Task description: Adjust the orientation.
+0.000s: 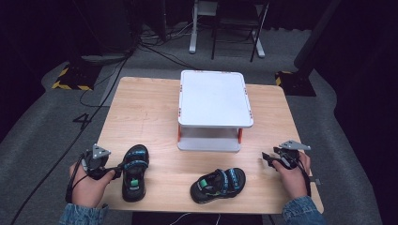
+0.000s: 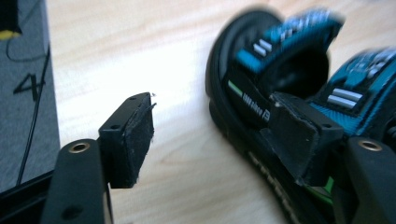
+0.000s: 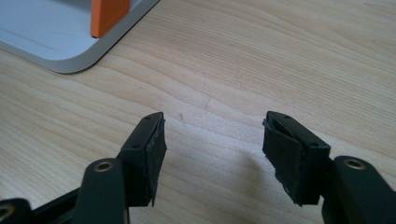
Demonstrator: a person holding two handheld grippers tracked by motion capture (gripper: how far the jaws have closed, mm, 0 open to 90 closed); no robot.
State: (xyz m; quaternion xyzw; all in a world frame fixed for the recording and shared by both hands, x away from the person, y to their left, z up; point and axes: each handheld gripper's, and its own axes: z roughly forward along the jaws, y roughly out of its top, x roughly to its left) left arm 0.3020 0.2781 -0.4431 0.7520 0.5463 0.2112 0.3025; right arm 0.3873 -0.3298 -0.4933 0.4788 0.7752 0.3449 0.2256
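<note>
Two black sandals with blue straps lie near the front edge of the tabletop (image 1: 150, 108). The left sandal (image 1: 135, 171) points away from the person; the right sandal (image 1: 218, 184) lies crosswise. The left tongs (image 1: 116, 171) stand open at the left sandal's side, one jaw over its edge, the other over bare wood; no pad visibly presses. The right tongs (image 1: 265, 159) stand open and empty, well apart from both sandals. Beyond stands a white two-tier rack (image 1: 214, 101) with orange posts.
</note>
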